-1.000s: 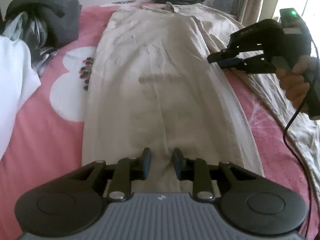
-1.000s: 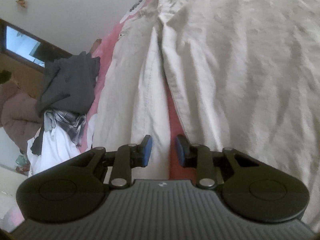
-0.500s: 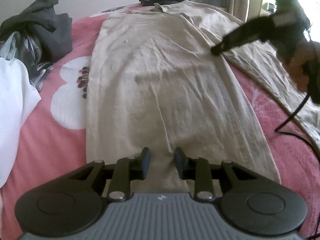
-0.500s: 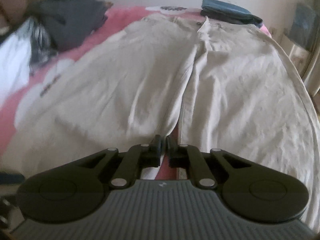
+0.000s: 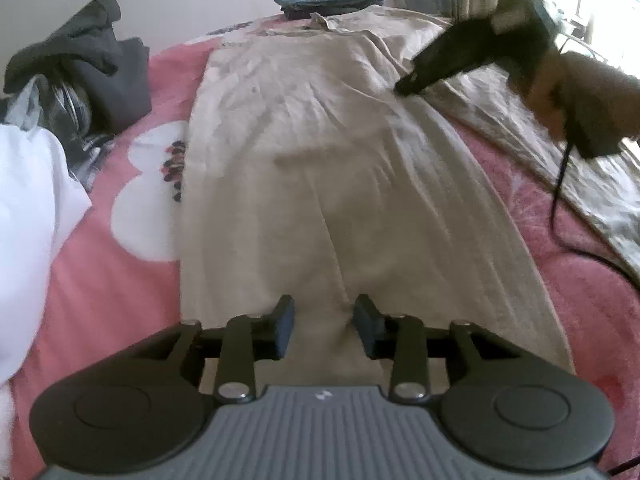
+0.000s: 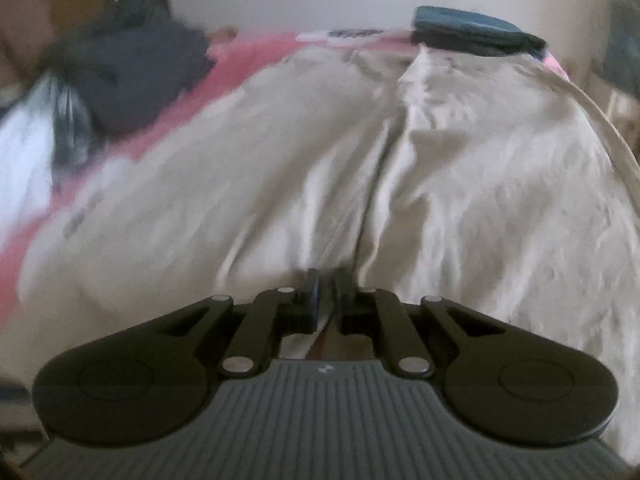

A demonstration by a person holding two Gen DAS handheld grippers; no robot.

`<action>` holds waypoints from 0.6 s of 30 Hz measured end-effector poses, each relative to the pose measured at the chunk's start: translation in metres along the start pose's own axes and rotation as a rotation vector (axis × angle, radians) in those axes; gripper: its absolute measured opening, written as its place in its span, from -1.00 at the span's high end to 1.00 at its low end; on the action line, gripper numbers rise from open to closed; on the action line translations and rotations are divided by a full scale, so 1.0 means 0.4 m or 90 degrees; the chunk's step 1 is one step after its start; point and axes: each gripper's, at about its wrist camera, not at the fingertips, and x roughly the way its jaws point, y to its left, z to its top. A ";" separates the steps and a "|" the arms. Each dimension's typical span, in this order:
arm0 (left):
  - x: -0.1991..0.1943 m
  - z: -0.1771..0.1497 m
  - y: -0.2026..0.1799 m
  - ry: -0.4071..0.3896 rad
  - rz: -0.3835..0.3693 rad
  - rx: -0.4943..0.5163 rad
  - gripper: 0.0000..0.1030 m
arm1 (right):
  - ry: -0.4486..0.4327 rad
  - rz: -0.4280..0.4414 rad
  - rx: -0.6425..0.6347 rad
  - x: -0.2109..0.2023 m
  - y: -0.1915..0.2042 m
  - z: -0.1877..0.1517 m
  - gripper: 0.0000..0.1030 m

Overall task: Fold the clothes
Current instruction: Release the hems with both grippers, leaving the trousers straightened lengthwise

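Observation:
Beige trousers (image 5: 320,160) lie flat along the pink bed (image 5: 100,280), the second leg (image 5: 500,120) spread off to the right. My left gripper (image 5: 322,320) hovers over the near leg end. Its jaws are opening, and the cloth lies under the gap with neither pad pressing on it. My right gripper (image 5: 404,88), held by a hand (image 5: 560,92), has its tips down on the inner edge of the near leg, high up where the legs part. In the right wrist view this gripper (image 6: 326,292) is shut, and creases in the trousers (image 6: 480,200) run toward its tips.
A dark clothes pile (image 5: 92,64) and a white cloth (image 5: 32,200) lie at the left. A folded dark blue garment (image 5: 328,0) sits at the bed's far end. A black cable (image 5: 568,220) trails from the right gripper across the bed.
The right gripper rolled upright, closed its jaws and came down onto the trousers' inner edge. The left gripper's jaws have spread wider while it stayed in place.

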 end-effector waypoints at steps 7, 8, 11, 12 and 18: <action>-0.008 -0.008 0.019 -0.001 -0.003 -0.027 0.21 | -0.045 -0.006 -0.023 -0.004 0.013 0.048 0.89; -0.007 -0.008 0.019 -0.002 -0.003 -0.028 0.21 | -0.016 -0.021 -0.038 0.035 0.011 0.040 0.89; -0.011 -0.009 0.020 -0.003 0.002 -0.028 0.21 | 0.012 -0.032 -0.027 0.036 0.009 0.056 0.90; -0.013 -0.011 0.021 -0.003 0.006 -0.028 0.21 | 0.007 -0.030 -0.021 0.023 0.011 0.067 0.88; -0.015 -0.023 0.034 -0.005 0.018 -0.028 0.21 | -0.040 -0.004 -0.047 0.058 0.037 0.116 0.88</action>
